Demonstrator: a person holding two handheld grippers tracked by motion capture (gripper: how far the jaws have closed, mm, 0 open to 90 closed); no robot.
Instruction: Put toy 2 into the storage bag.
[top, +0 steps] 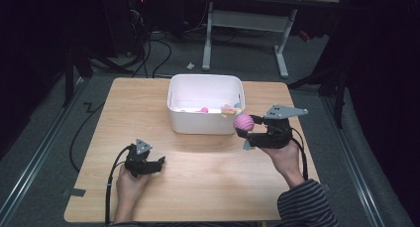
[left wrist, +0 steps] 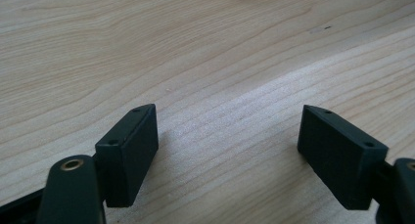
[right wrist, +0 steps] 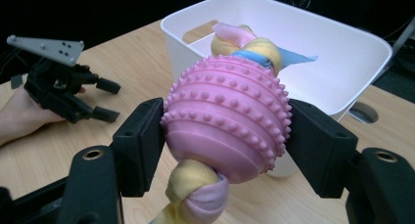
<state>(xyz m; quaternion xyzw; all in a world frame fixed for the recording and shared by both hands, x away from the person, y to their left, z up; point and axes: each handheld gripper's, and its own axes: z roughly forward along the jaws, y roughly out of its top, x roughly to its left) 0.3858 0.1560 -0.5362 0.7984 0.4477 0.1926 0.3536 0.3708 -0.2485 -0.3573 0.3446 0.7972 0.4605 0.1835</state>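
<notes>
High view: your right gripper (top: 246,129) holds the pink knobbly rubber ball on a braided cloth rope (top: 243,122) just beside the white plastic bin (top: 176,95), near its front right corner. Left gripper (top: 159,163) rests on the wooden table (top: 208,187).

Left gripper view: jaws wide apart, nothing btwn them.

Right gripper view: jaws clamp the ball's (right wrist: 227,116) sides. Looks light, squashy; studs aid grip. Rope ends flop, so keep hold on the ball.
</notes>
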